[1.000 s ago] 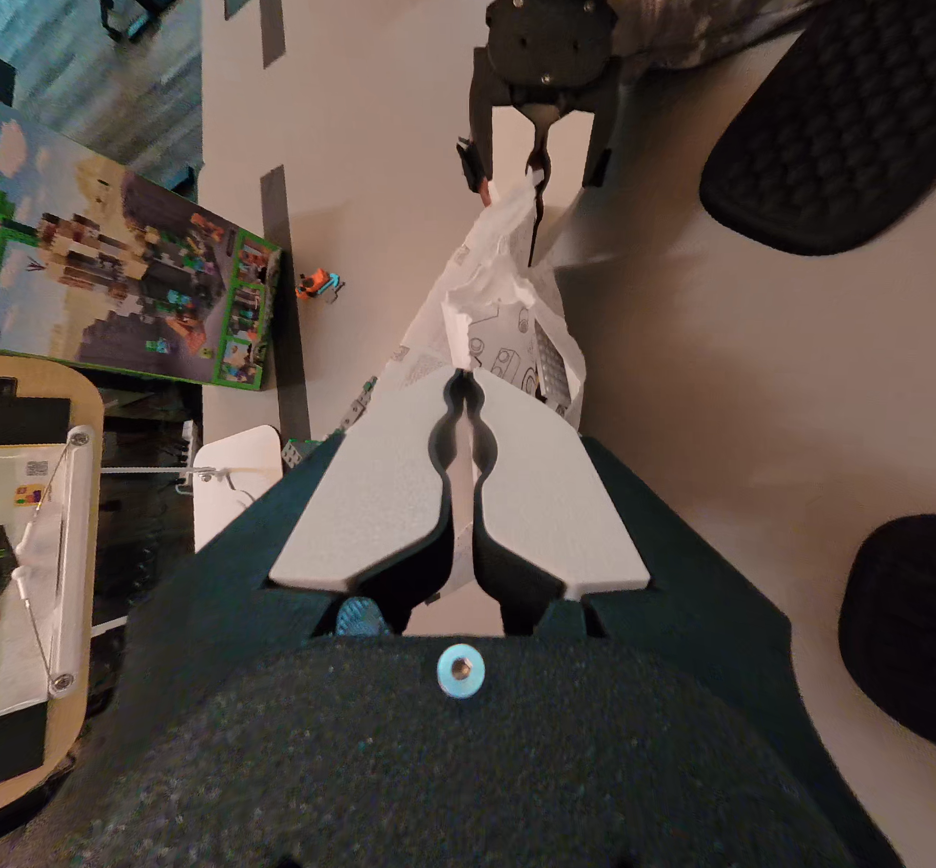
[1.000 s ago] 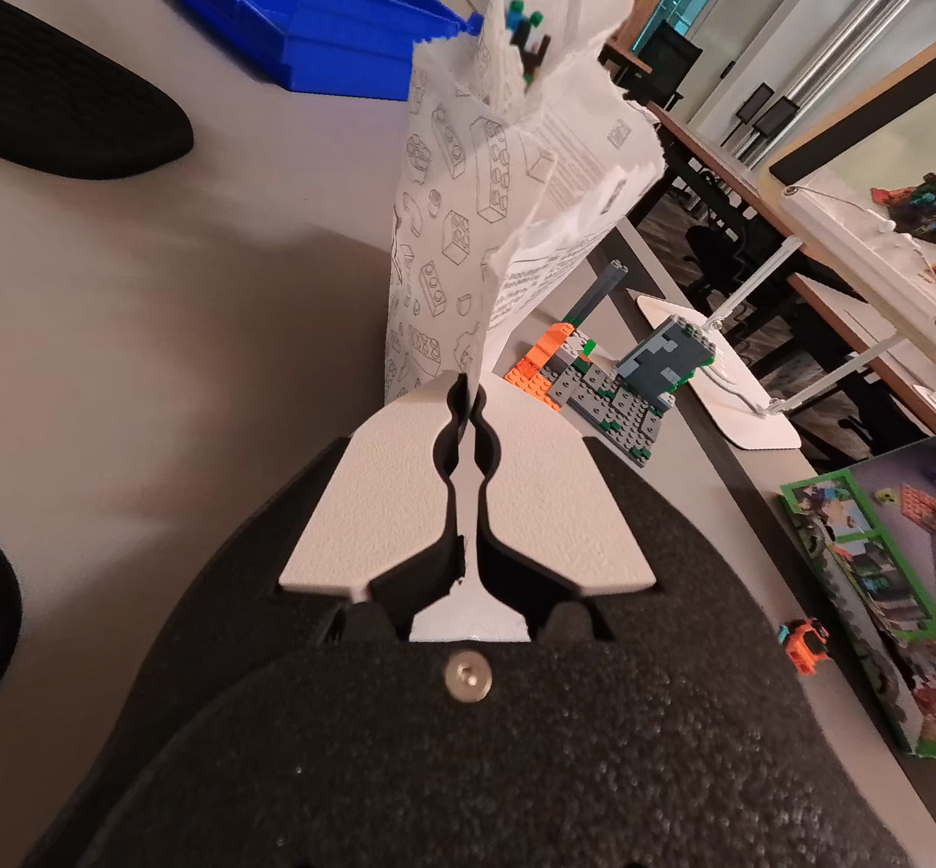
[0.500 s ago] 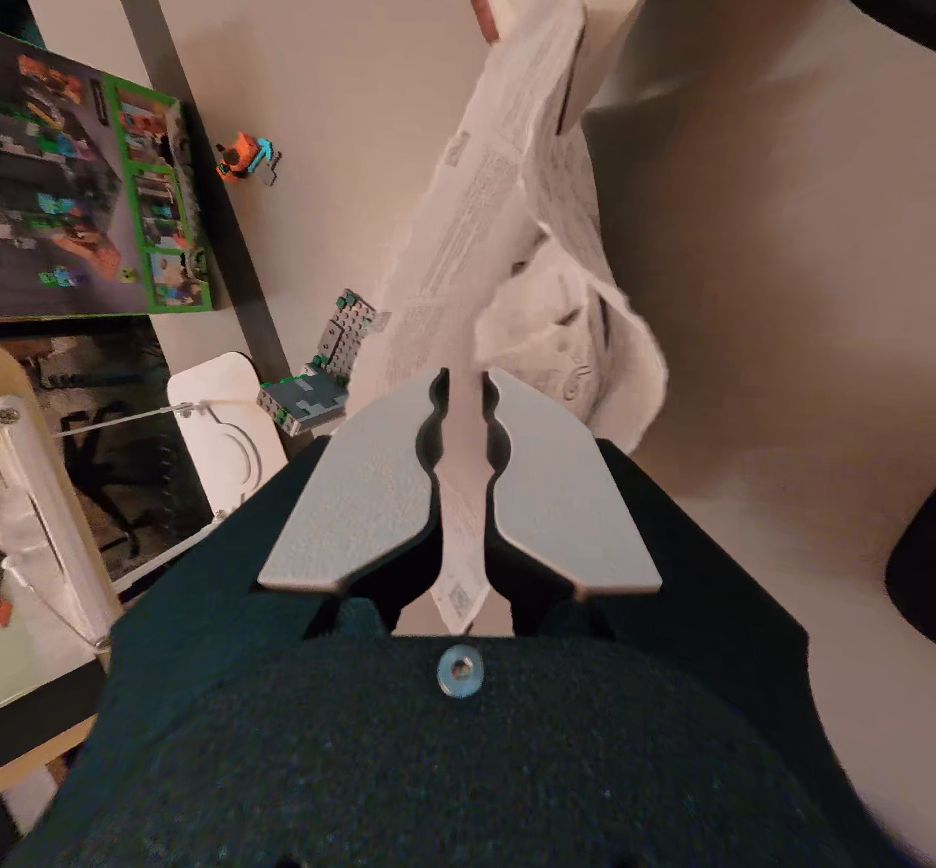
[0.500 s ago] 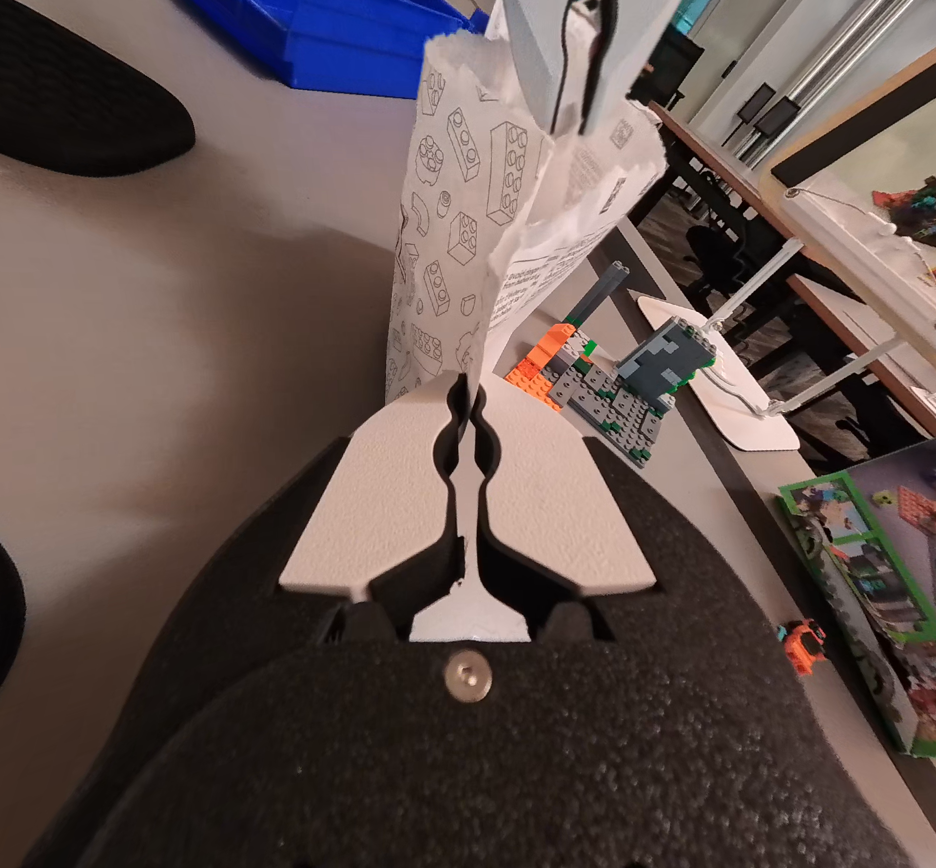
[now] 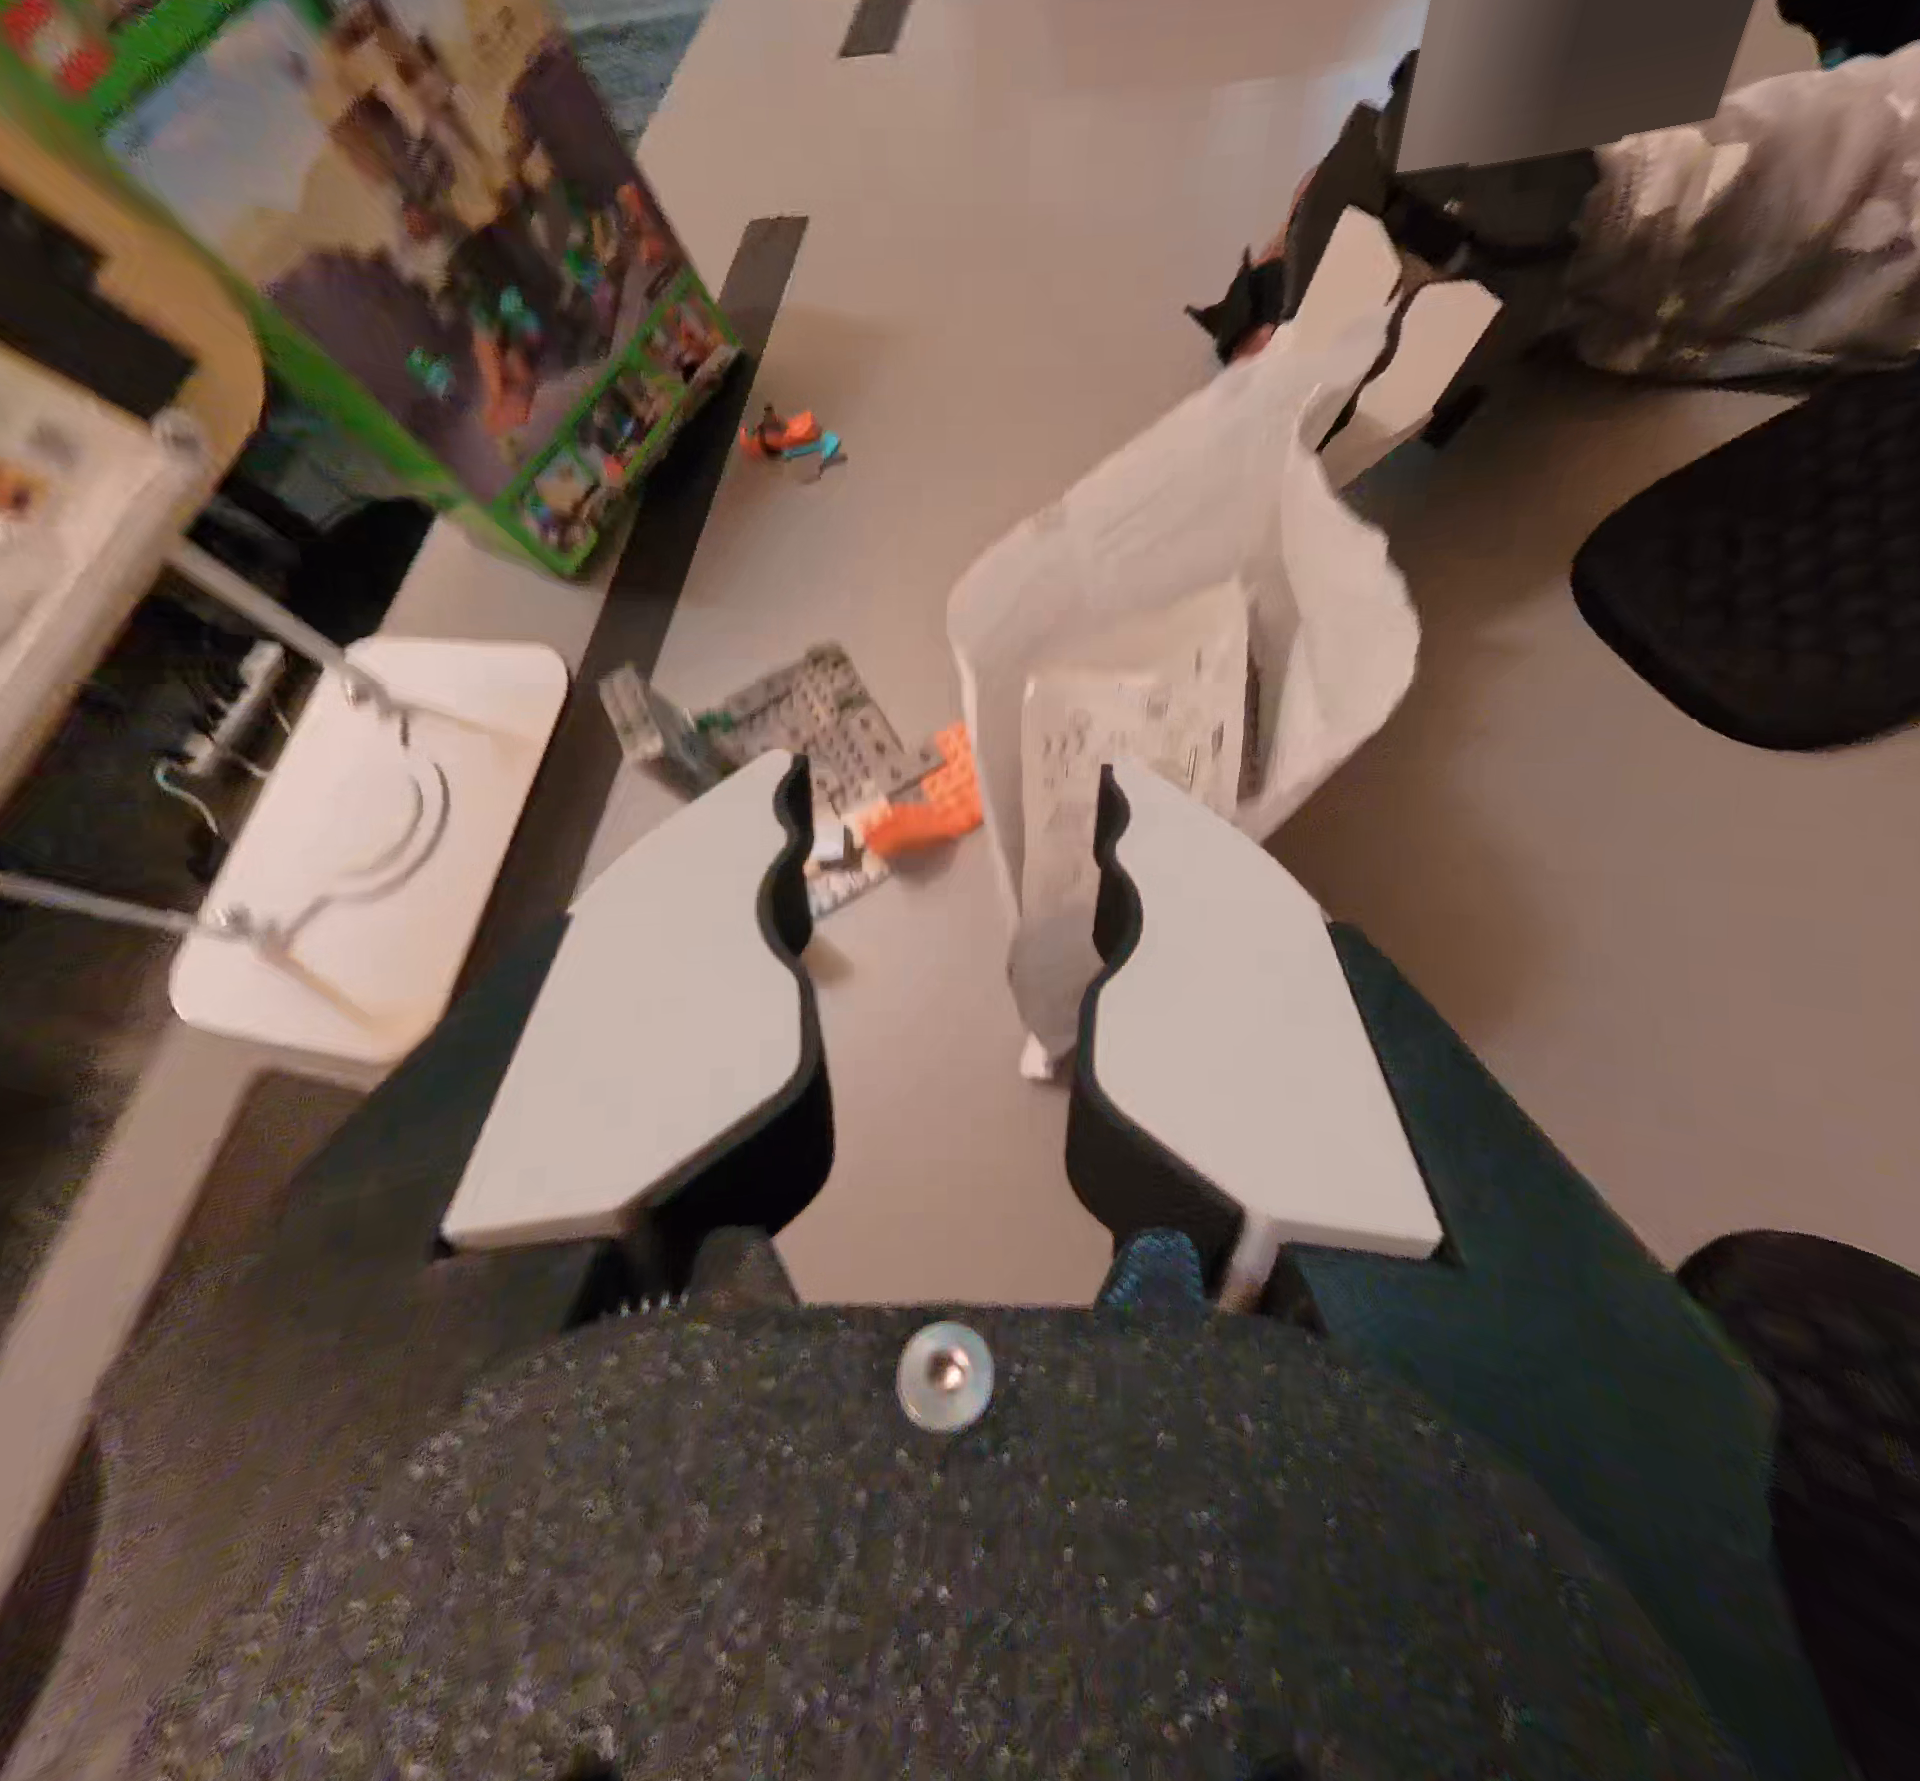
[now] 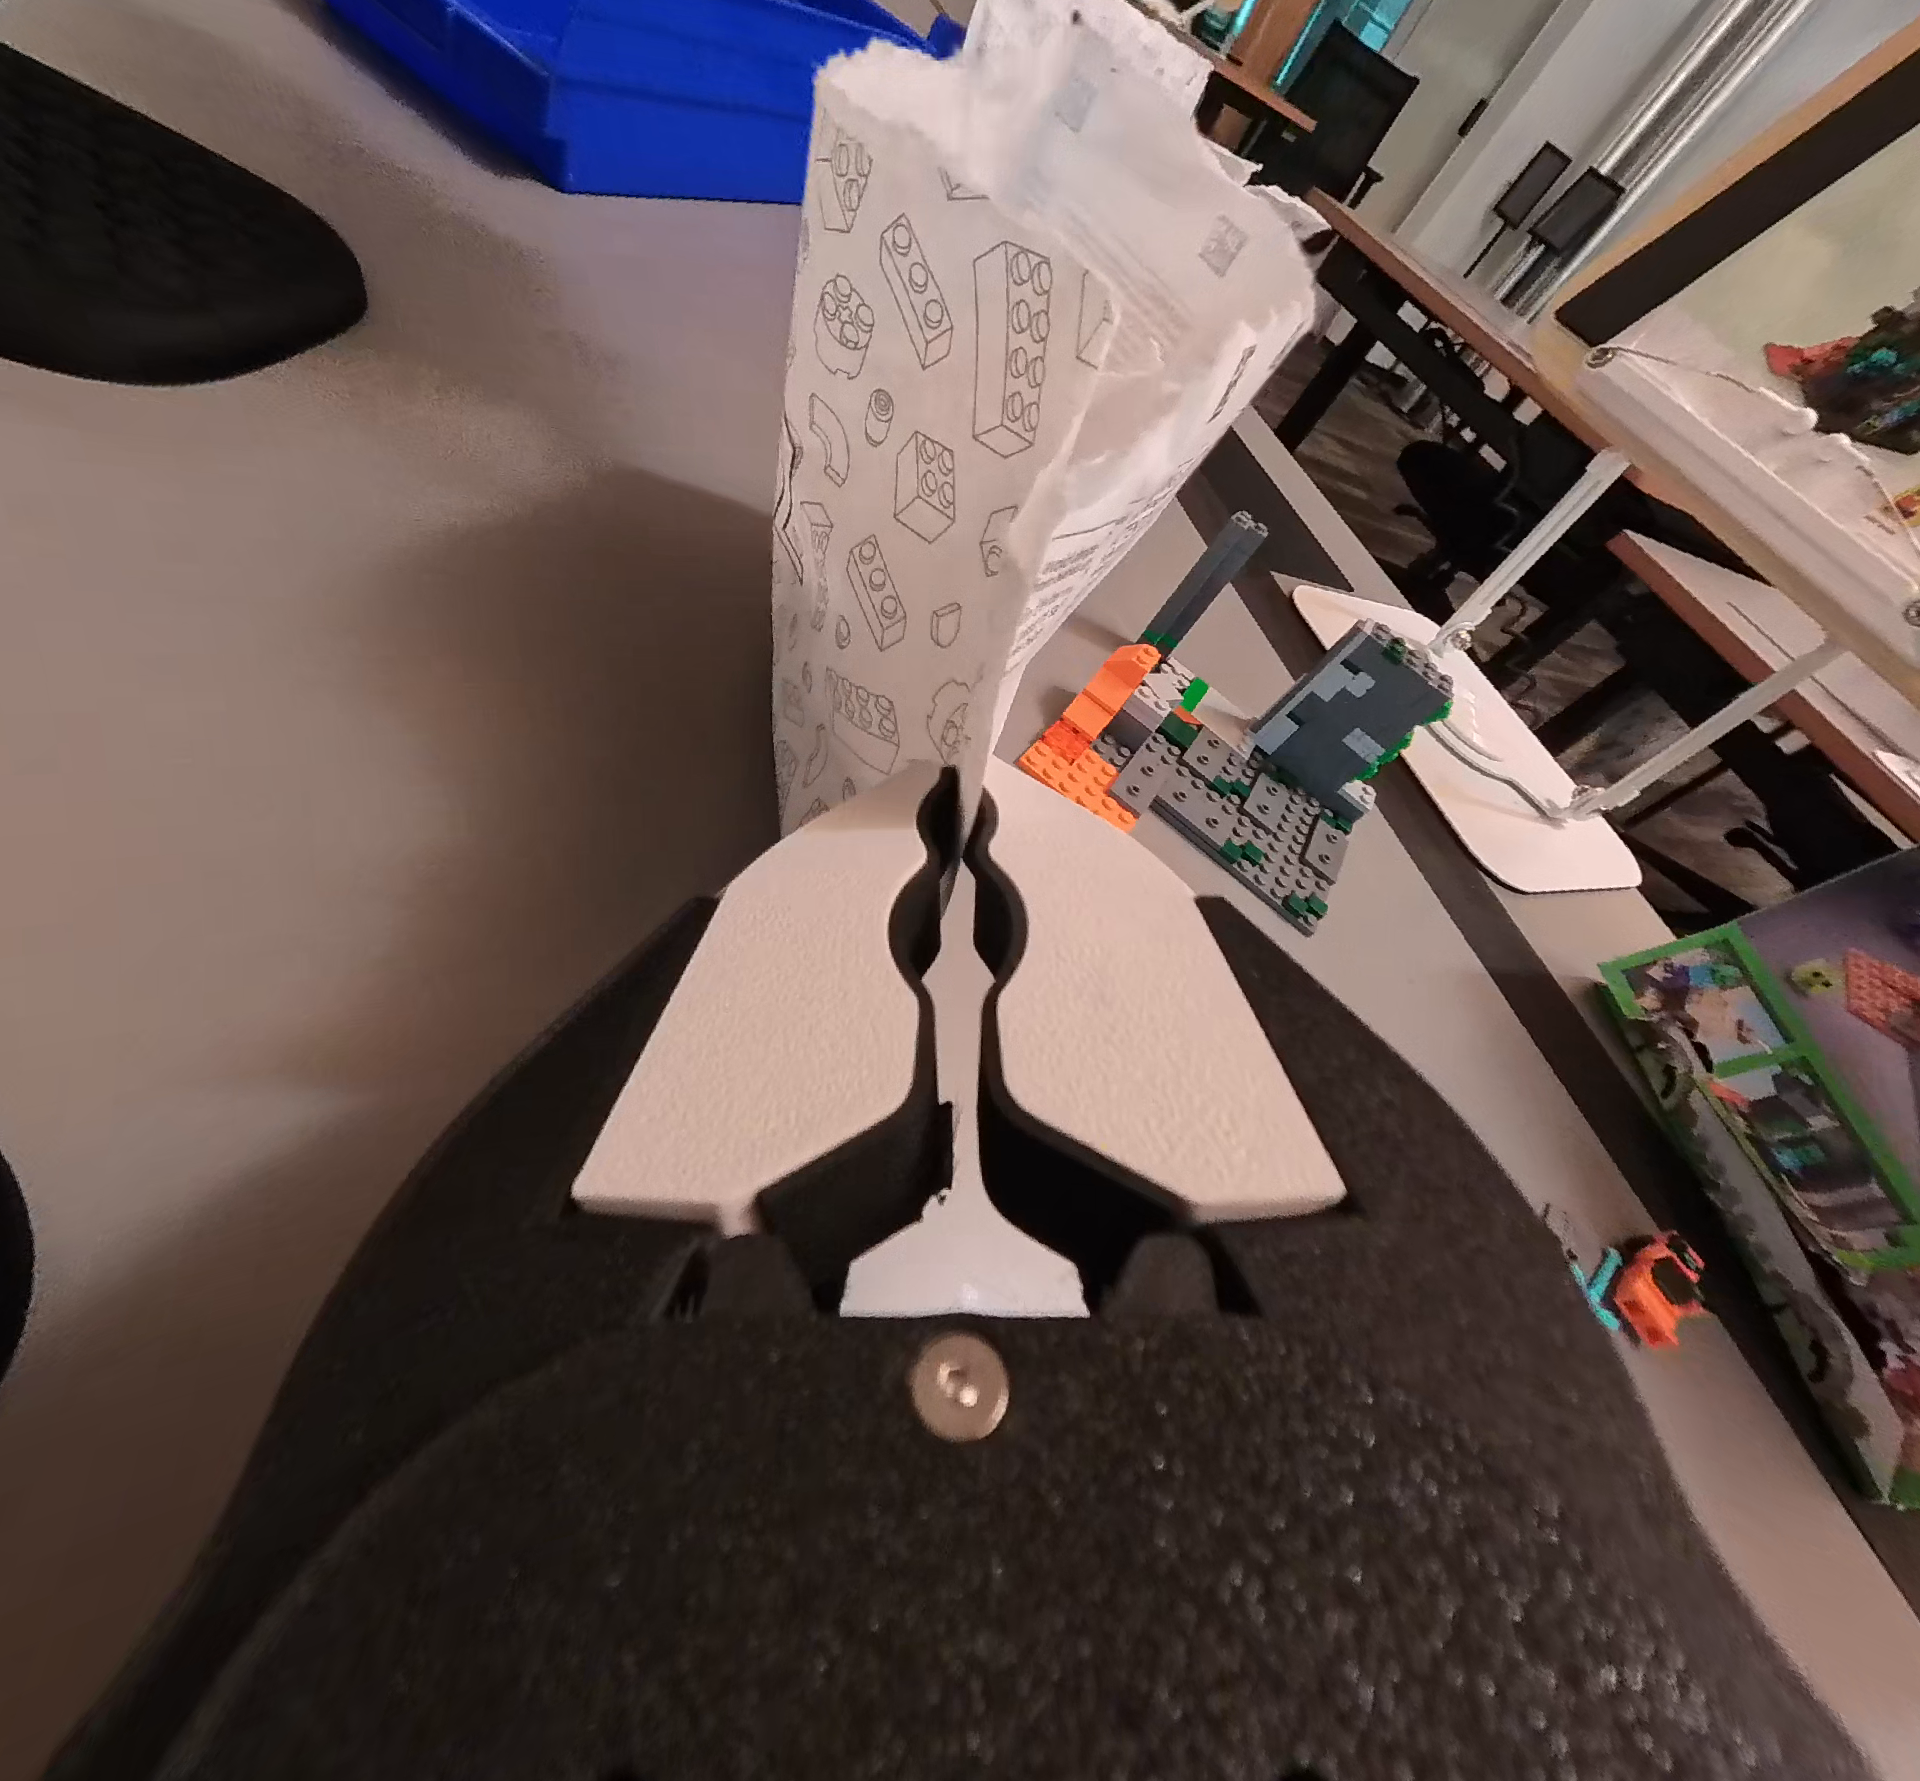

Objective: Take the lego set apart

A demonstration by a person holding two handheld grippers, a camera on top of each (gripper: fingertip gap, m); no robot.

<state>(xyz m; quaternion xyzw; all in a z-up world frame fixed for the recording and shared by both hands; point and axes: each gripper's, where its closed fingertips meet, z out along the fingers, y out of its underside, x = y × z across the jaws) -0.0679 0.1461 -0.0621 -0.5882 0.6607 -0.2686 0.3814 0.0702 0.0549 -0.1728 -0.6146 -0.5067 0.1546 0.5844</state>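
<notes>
Partly built lego set (image 6: 1236,775): grey, orange, green.

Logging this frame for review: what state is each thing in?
left gripper: open, holding nothing
right gripper: shut on the paper bag
paper bag: upright, top torn open
lego build: assembled, on the table
small orange figure: loose on table
</notes>
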